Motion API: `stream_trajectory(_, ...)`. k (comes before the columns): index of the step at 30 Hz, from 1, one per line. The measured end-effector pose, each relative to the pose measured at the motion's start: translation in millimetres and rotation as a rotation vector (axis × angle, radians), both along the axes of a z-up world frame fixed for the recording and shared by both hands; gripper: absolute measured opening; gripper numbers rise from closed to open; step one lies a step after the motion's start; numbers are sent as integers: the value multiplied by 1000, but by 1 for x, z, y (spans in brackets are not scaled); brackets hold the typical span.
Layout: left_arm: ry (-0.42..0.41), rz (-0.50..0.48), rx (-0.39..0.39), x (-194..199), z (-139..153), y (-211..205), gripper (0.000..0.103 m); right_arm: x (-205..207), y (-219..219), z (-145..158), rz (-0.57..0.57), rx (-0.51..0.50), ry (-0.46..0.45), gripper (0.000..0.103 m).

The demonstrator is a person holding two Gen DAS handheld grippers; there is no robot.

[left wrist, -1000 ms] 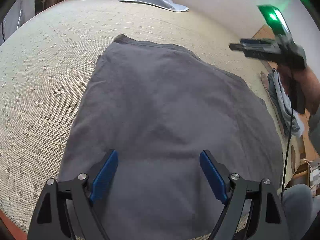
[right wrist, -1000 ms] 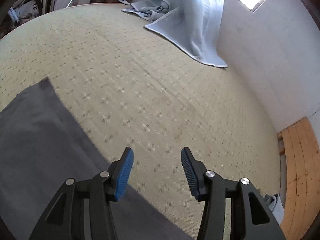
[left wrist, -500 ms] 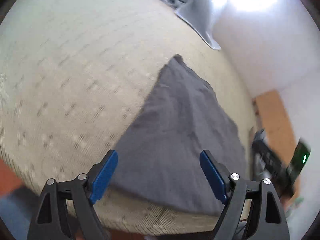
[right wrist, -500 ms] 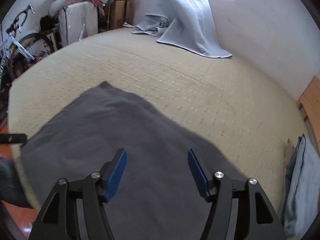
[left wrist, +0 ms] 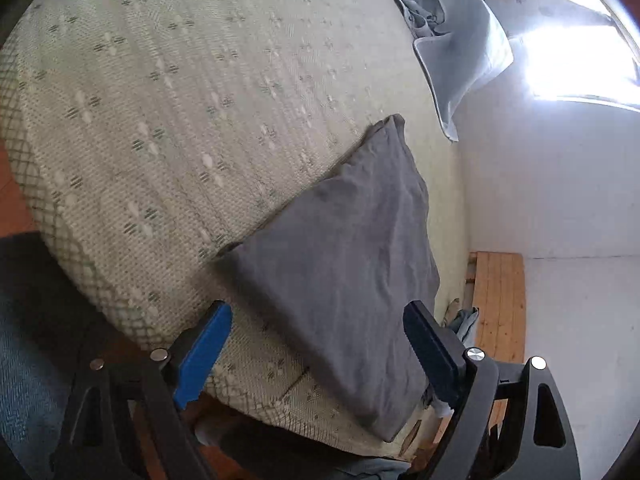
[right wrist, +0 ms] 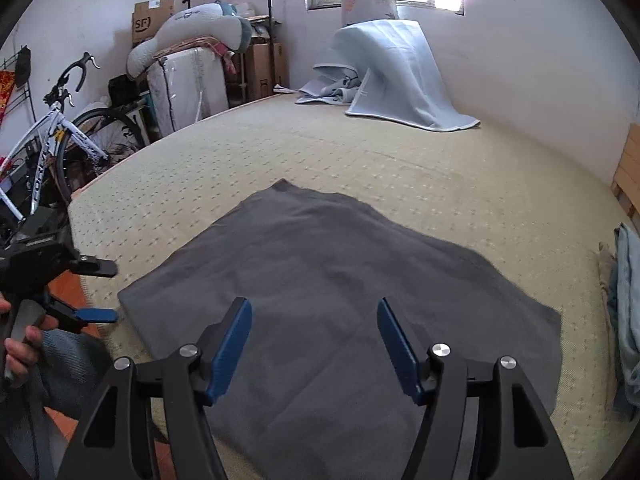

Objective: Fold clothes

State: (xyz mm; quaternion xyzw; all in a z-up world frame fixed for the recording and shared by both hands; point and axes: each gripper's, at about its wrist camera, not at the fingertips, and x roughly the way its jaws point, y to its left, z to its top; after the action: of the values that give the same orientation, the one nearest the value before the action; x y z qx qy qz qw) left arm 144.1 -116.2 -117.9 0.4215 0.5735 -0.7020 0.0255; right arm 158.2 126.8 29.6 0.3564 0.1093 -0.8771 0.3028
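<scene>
A dark grey garment (left wrist: 352, 264) (right wrist: 340, 280) lies flat on the woven bed mat (left wrist: 160, 120) (right wrist: 400, 168), close to the mat's near edge. My left gripper (left wrist: 316, 316) is open and rolled sideways, hovering above the garment's near corner at the bed's edge. The right wrist view also shows this left gripper (right wrist: 104, 291) at the garment's left corner, held by a hand (right wrist: 20, 344). My right gripper (right wrist: 314, 306) is open above the garment's near half. Neither gripper holds or touches anything.
A light blue blanket (right wrist: 400, 80) (left wrist: 460, 48) is heaped at the far end by the wall. A pile of clothes (right wrist: 624, 300) lies at the mat's right edge beside the wooden frame (left wrist: 500, 300). A bicycle (right wrist: 60, 140) and boxes stand to the left.
The left gripper rolled and swung from above the garment's middle to its corner at the bed's edge. The right gripper moved from bare mat to above the garment, and its jaws widened.
</scene>
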Motion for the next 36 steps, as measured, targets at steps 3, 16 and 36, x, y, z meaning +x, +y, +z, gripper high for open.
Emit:
stream_trajectory(3,0,12,10,-6,-5,2,90,6,-8,-6,27,13,-3,69)
stream_trajectory(16,31,21,42,-25,-9,1,94,37,-73,-17,237,-30,20,69)
stream_trajectory(36,130,9,157,-24,7,1,94,81,-168,-82,526,204,174,62)
